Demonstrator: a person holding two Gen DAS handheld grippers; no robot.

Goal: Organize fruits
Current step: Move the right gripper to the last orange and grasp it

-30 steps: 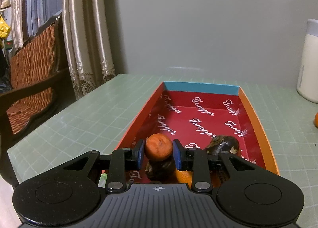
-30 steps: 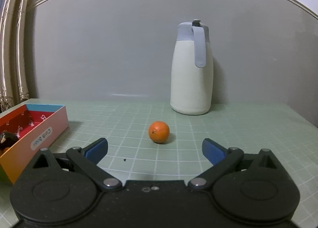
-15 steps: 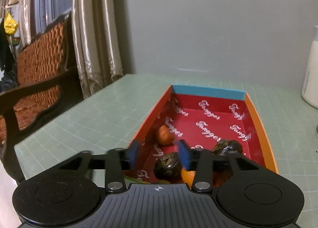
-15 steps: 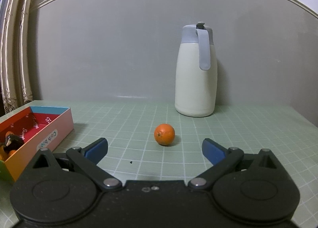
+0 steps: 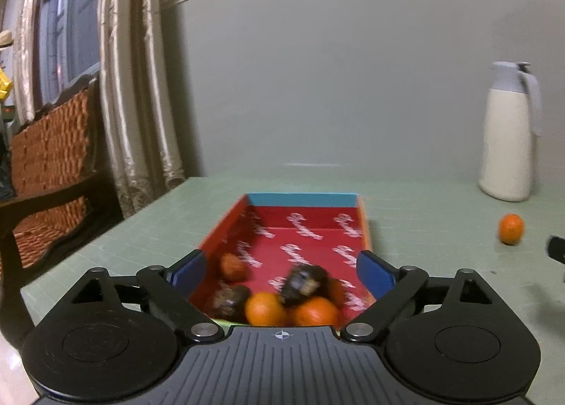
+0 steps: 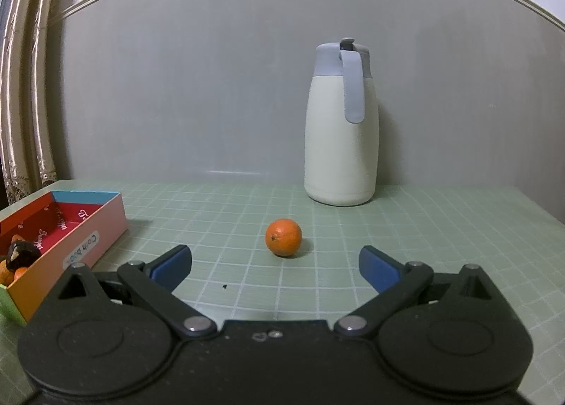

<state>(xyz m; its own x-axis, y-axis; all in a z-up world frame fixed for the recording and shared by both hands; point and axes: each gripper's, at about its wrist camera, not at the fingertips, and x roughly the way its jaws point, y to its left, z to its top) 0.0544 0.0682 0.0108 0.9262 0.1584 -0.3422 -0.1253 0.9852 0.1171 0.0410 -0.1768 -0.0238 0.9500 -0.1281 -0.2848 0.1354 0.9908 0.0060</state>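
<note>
Small orange (image 5: 233,266) dropped from left gripper (image 5: 281,269) since earlier frame; now lies in red box (image 5: 310,228) by left wall, apart from blue pads. Left jaws opening, spread wide, nothing between them. More oranges (image 5: 265,309) and two dark fruits (image 5: 303,283) clustered at near end of box. Lone orange (image 6: 283,237) sits on green grid mat (image 6: 423,228), well apart from box, ahead of right gripper (image 6: 275,263). Right jaws released, empty. White jug (image 6: 340,129) upright by wall behind. Curtain (image 5: 141,87), wicker chair (image 5: 49,143) at left.
</note>
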